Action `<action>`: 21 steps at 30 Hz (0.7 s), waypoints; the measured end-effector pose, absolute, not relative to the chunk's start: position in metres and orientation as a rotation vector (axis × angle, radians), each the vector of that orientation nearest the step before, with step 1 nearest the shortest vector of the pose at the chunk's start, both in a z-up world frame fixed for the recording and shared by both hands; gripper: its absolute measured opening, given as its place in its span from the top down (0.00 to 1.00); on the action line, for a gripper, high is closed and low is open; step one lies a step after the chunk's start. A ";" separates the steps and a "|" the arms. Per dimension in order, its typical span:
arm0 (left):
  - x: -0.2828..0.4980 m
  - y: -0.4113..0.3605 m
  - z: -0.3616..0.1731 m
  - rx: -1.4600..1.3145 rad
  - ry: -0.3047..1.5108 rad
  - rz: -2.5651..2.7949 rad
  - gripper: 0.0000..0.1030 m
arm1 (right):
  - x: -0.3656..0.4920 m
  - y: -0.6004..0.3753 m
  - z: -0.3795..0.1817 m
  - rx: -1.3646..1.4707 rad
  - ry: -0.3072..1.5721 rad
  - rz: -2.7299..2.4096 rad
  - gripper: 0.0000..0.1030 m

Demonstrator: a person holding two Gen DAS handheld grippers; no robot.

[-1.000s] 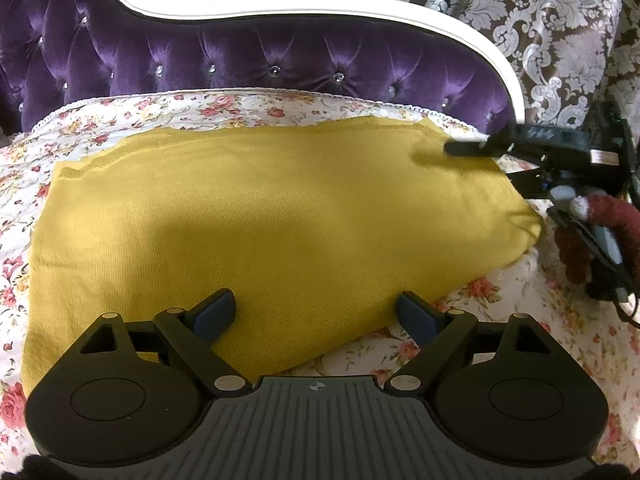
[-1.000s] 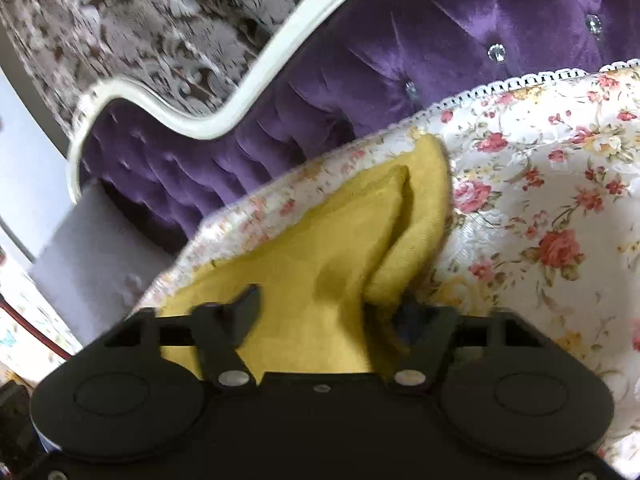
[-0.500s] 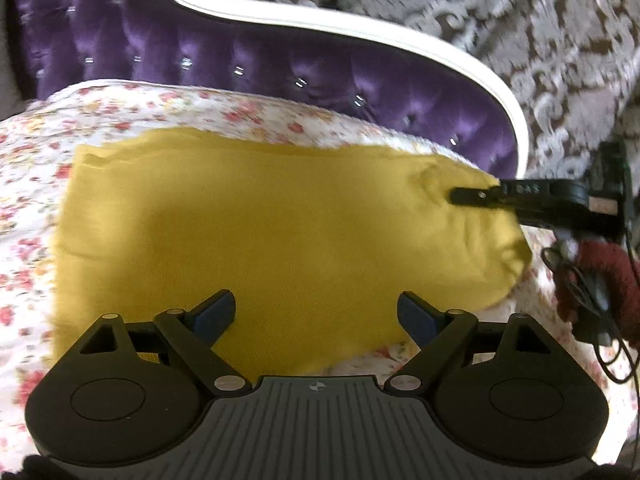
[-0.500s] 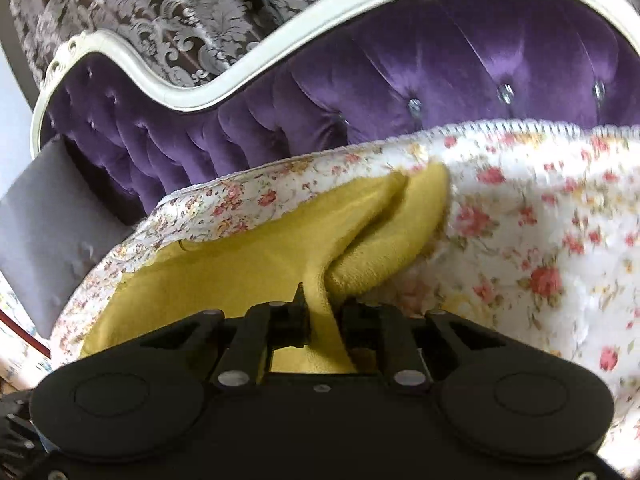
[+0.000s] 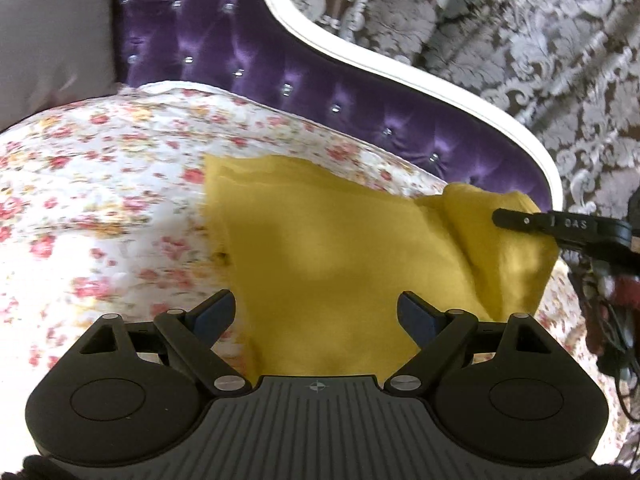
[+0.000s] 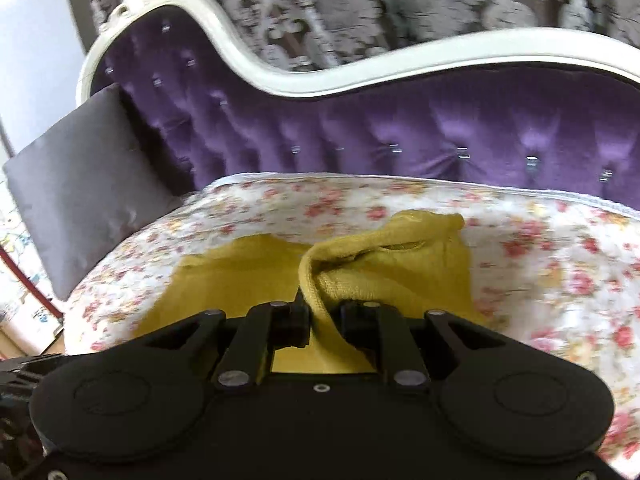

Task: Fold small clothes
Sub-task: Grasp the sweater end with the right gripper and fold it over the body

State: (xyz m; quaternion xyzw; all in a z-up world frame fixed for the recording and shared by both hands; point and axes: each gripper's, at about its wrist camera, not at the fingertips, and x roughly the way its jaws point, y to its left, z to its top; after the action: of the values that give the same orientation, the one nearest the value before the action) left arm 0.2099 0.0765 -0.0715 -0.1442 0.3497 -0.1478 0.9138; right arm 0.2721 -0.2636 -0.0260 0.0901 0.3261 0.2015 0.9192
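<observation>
Showing the near foreground first: in the left wrist view the left gripper (image 5: 316,314) fills the lower frame, its two blue-padded fingers (image 5: 212,314) standing wide apart with nothing pressed between them — the yellow knit garment (image 5: 340,256) lies beyond and below the gap. In the right wrist view the right gripper (image 6: 322,316) occupies the bottom of the frame, its jaws drawn close together and clamped on a raised, rolled edge of the same garment (image 6: 400,264), which rises as a ridge straight out of the pinch.

Middle ground: the garment rests on a floral bedspread (image 5: 100,200), white with red and yellow roses. In the left view it spreads from the frame's centre toward the right edge, where a bunched fold is gripped by the black tip of the right gripper (image 5: 516,218) — that corner is lifted off the cover. A dark red sleeve and cables (image 5: 608,308) show at the far right edge.

Background: a tufted purple velvet headboard (image 6: 440,128) with a curved white frame (image 5: 400,68) crosses the upper part of both views. A grey cushion (image 6: 88,184) leans against it at the left of the right view. Behind all stands brown-and-silver damask wallpaper (image 5: 520,32).
</observation>
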 end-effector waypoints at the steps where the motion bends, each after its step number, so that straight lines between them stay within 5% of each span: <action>1: 0.210 0.082 -0.072 -0.304 0.718 -0.301 0.14 | 0.270 -0.255 -0.026 0.183 0.670 0.427 0.79; 21: 0.227 0.135 -0.074 -0.379 0.716 -0.306 0.14 | 0.260 -0.133 -0.048 0.083 0.689 0.475 0.77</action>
State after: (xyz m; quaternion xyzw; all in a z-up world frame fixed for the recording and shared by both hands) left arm 0.2271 0.1351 -0.0740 -0.1838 0.3468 -0.1480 0.9078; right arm 0.2602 -0.1332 -0.0481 0.0401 0.3346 0.2308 0.9128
